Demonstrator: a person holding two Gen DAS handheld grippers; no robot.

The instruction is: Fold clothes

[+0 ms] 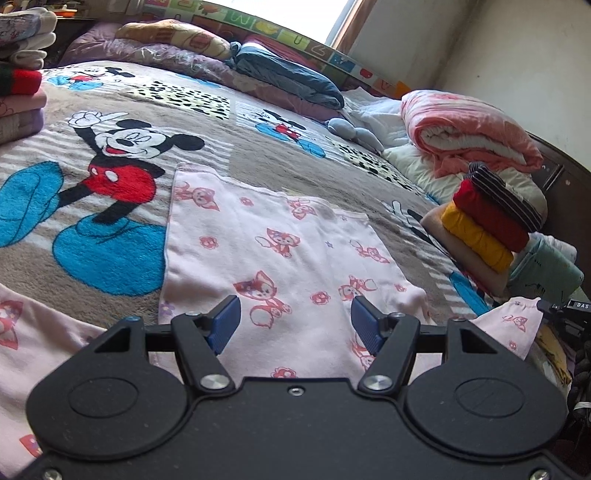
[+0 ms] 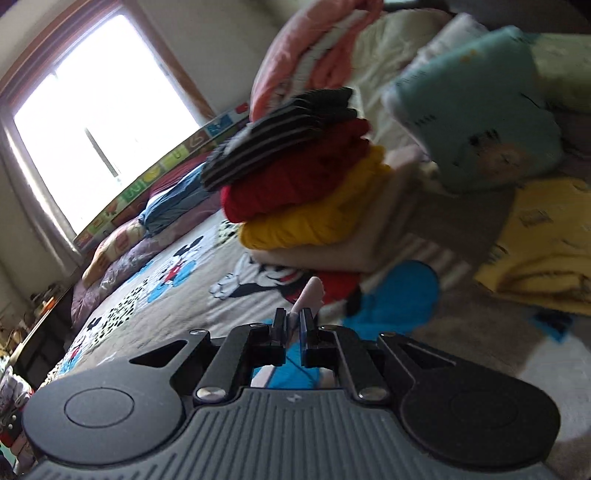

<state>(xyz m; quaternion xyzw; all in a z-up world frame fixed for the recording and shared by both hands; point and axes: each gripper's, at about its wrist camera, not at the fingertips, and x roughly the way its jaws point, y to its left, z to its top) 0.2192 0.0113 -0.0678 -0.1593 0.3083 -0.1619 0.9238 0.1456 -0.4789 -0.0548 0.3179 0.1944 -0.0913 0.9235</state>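
Tongs on the left [image 1: 295,325] are held apart and empty above the pink fox-print garment [image 1: 280,251], spread on the bed [image 1: 258,173] from 6 toward 11 o'clock. Right tongs [image 2: 294,325] are pinched on its pink corner [image 2: 310,295], at 4 o'clock from the left.

The letters "DAS" are read in white on a small black device [image 1: 576,308] at the far right edge of the left wrist view. Single large letters on the play mat [image 1: 258,27] behind the bed are too distorted to be read.
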